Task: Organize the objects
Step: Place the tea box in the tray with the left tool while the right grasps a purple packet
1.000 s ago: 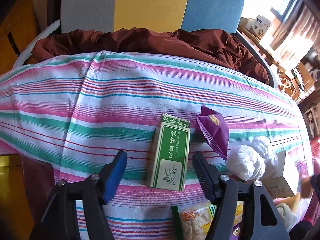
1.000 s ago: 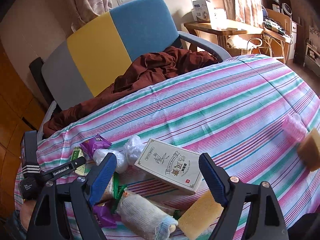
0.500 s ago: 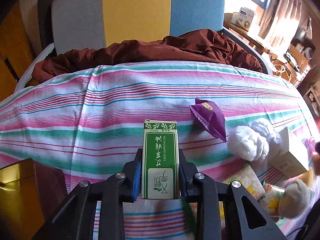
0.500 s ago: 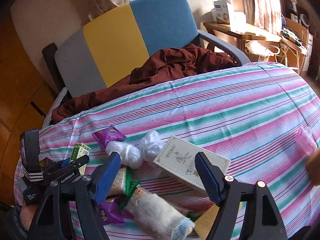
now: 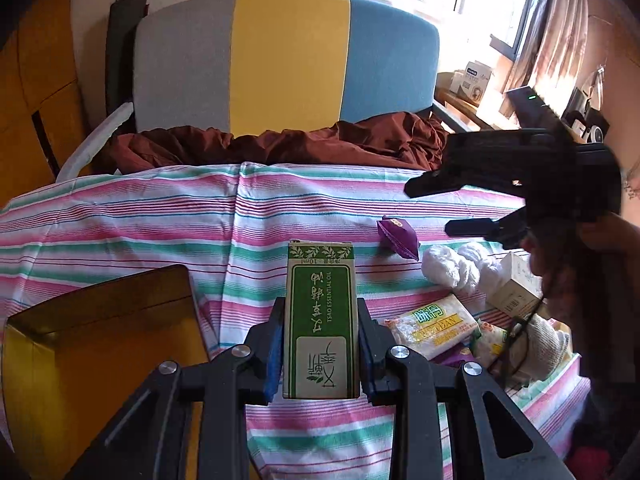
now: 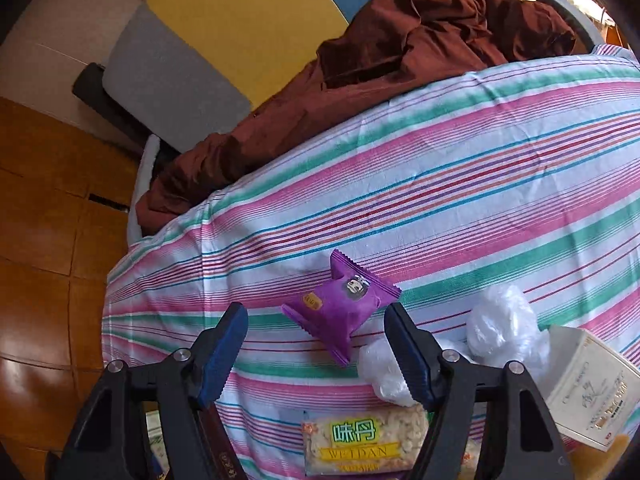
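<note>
My left gripper (image 5: 320, 344) is shut on a green essential-oil box (image 5: 320, 320) and holds it above the striped cloth (image 5: 120, 220). My right gripper (image 6: 316, 344) is open and hovers over a purple snack packet (image 6: 340, 308), which lies between and just beyond its fingers. The right gripper also shows in the left wrist view (image 5: 520, 192), above the same purple packet (image 5: 400, 236).
A yellow open box (image 5: 92, 340) sits at the left. White plastic wads (image 6: 500, 328), a Weidan snack pack (image 6: 360, 440) and a cream carton (image 6: 592, 392) lie at the right. A brown cloth (image 5: 280, 144) lies on the chair (image 5: 288, 60) behind.
My left gripper closed on the green box and lifted it. My right gripper swung left and down from over the cream carton to over the purple packet.
</note>
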Available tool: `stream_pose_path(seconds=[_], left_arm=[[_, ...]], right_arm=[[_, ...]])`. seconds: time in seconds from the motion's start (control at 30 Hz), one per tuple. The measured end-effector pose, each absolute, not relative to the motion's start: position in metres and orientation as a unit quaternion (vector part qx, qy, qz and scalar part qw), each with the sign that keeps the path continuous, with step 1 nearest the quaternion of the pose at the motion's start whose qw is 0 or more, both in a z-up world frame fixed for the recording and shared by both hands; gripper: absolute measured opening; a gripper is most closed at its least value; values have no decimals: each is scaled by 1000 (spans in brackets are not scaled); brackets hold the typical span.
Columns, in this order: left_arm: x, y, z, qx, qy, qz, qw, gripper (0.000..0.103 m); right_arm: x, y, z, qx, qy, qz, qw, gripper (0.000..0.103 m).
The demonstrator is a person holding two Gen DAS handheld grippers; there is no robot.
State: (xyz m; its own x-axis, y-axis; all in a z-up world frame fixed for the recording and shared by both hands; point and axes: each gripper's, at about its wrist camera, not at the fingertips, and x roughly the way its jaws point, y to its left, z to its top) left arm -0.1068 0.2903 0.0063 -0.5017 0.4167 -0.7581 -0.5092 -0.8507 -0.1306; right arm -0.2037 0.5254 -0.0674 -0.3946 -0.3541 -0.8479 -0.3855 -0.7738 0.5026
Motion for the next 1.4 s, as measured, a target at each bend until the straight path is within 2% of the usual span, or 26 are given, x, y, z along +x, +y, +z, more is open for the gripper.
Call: stream_pose_path(seconds=[0.1,0.17,0.43,0.7,1.1,1.4], left_arm=[[-102,272,13,-415,45,869,265,31],[-100,259,16,-415,36,871,261,31],[-90,215,17,-422,12,875,239,31],[-78,163,16,-423,-8,885,195,31],[-63,69,11,-419,-35,899,118,31],[-46,1,7,-419,-57,903,74,31]], right_arm=[[-212,521,-88,-565,346,748,29,67],[-215,518,-98,-567,340,749,38,47],[-198,482,-91,-564,226,794,35,43],[-161,407,-88,-564,99,820,-16,43],[-92,373,-89,-537,75,840,-24,42],[-81,373,-89,-520,54,852,-11,41]])
